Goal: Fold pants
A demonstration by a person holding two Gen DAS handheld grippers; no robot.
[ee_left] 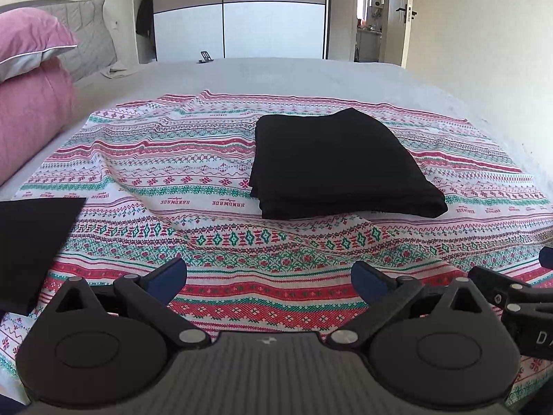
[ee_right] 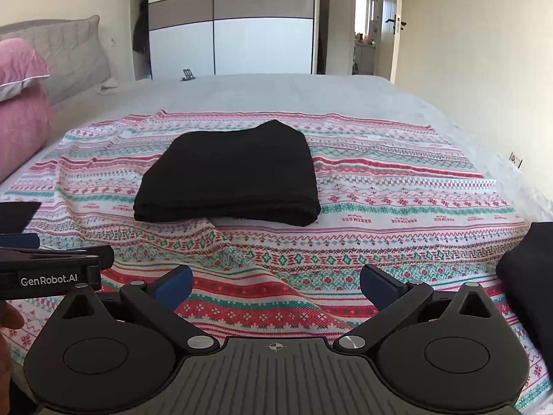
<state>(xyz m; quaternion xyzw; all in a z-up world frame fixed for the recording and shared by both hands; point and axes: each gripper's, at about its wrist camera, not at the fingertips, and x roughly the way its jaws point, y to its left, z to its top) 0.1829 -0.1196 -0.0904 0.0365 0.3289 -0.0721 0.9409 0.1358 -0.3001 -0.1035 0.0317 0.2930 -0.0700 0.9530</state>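
Black pants [ee_left: 342, 166] lie folded into a thick rectangle on a patterned cloth [ee_left: 172, 180] spread on the bed. They also show in the right wrist view [ee_right: 231, 173]. My left gripper [ee_left: 269, 278] is open and empty, low over the cloth, in front of the pants. My right gripper [ee_right: 276, 285] is open and empty, also short of the pants. The right gripper's body shows at the right edge of the left wrist view [ee_left: 518, 297]. The left gripper's body shows at the left of the right wrist view [ee_right: 52, 269].
A flat black item [ee_left: 31, 245] lies on the cloth at the near left. Another dark cloth pile [ee_right: 532, 276] sits at the near right. Pink pillows [ee_left: 27, 79] stand at the left. A wardrobe [ee_left: 242, 10] and an open door [ee_left: 397, 14] are behind the bed.
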